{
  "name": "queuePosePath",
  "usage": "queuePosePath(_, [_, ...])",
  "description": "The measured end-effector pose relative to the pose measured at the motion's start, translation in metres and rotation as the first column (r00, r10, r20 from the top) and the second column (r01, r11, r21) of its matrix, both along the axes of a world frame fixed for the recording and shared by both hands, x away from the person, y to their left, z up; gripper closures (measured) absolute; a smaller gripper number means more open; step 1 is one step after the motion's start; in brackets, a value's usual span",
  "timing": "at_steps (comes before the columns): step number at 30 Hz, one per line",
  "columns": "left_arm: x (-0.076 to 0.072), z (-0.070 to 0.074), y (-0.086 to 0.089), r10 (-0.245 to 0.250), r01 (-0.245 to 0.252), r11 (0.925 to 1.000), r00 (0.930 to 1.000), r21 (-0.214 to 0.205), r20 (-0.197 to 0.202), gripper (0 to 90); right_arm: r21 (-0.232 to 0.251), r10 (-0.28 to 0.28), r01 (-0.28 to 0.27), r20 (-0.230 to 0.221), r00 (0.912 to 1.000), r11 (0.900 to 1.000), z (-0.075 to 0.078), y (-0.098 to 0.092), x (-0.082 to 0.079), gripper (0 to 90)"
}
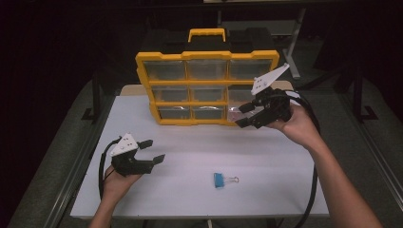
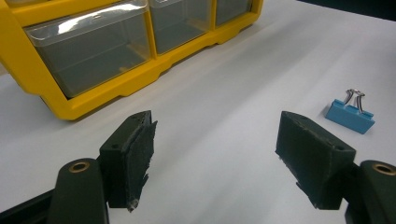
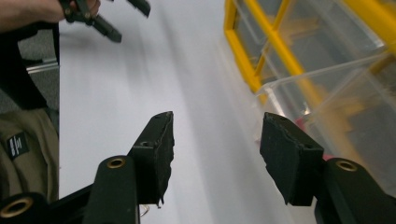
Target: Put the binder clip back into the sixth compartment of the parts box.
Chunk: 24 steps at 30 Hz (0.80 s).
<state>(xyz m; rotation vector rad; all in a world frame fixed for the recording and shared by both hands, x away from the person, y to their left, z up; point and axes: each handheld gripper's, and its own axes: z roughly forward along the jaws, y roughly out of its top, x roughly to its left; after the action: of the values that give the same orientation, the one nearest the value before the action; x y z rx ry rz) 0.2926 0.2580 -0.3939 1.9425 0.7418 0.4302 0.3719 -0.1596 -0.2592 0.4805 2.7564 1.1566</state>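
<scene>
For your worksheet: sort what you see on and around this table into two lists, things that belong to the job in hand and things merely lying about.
Belongs to the job:
- right gripper, open, at the organiser's bottom-right drawer
- yellow drawer organiser
- bottom-right drawer, pulled out

Lying about:
- blue binder clip, alone on the white table
- left gripper, open, holding nothing

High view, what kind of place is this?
Probably a lab or workshop test bench: a plain white table in a dark room, a yellow drawer organiser, and metal frame legs behind.

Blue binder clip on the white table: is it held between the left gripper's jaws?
No: the blue binder clip lies on the white table, apart from the open left gripper.
</scene>
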Motion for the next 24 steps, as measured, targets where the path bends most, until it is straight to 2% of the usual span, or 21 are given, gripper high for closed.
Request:
queuePosePath(6, [0.000, -0.001, 0.000, 0.000, 0.000, 1.0000, 1.0000, 0.004, -0.002, 27.8, -0.007, 0.018, -0.018, -0.022, 0.9996, 0.9998, -0.019, 0.002, -0.010, 42.6])
queuePosePath(7, [0.000, -0.001, 0.000, 0.001, -0.001, 1.0000, 1.0000, 0.005, -0.005, 27.8, -0.016, 0.022, -0.022, -0.009, 0.9997, 0.9996, -0.023, 0.003, -0.010, 42.5])
queuePosePath(11, [0.000, -0.001, 0.000, 0.003, -0.003, 1.0000, 1.0000, -0.002, 0.002, 27.8, -0.018, 0.027, -0.027, -0.020, 0.9994, 0.9995, -0.034, 0.005, -0.014, 41.9])
queuePosePath(15, [0.000, 0.001, 0.002, -0.002, 0.002, 0.9998, 1.0000, 0.021, 0.001, 27.8, -0.023, 0.034, -0.034, -0.023, 0.9992, 0.9991, -0.044, 0.008, -0.019, 41.6])
queuePosePath(20, [0.000, 0.001, 0.001, 0.002, -0.002, 0.9999, 1.0000, 0.013, -0.003, 27.8, -0.042, 0.049, -0.049, -0.015, 0.9987, 0.9979, -0.058, 0.014, -0.026, 41.2])
queuePosePath(24, [0.000, 0.001, 0.001, 0.002, -0.002, 0.9999, 1.0000, 0.010, 0.003, 27.8, -0.053, 0.059, -0.061, -0.033, 0.9977, 0.9967, -0.069, 0.019, -0.031, 40.6])
